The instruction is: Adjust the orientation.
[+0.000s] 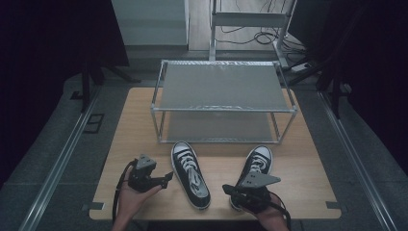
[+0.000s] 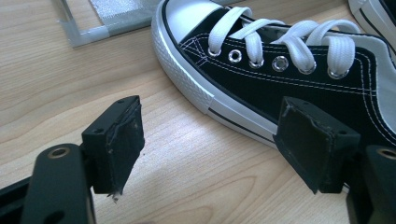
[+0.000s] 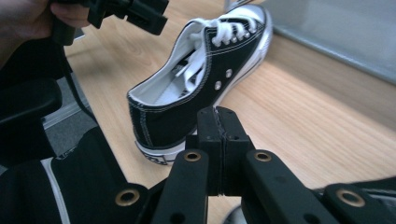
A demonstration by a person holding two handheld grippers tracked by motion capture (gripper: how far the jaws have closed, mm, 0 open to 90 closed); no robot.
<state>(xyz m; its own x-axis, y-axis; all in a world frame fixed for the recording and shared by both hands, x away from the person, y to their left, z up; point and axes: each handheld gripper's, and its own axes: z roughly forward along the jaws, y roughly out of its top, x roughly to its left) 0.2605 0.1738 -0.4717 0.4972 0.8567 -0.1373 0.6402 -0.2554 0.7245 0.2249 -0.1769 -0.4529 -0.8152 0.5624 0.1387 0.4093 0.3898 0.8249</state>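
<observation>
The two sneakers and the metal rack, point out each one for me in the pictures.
Left sneaker [image 1: 190, 174]: high view, on its white laces.
Right sneaker [image 1: 260, 160]: high view, on the laces near its toe.
Metal rack [image 1: 221, 85]: high view, on its grey top shelf.

Bare table [image 1: 144, 120] left of the left shoe [image 1: 191, 174]. Open wood strip between the two shoes, right shoe [image 1: 253, 168] bounding it. Shoe rack [image 1: 223, 102] blocks the far half; both shoe toes sit just beside its front rail. Rack's top and lower shelves unoccupied.
</observation>
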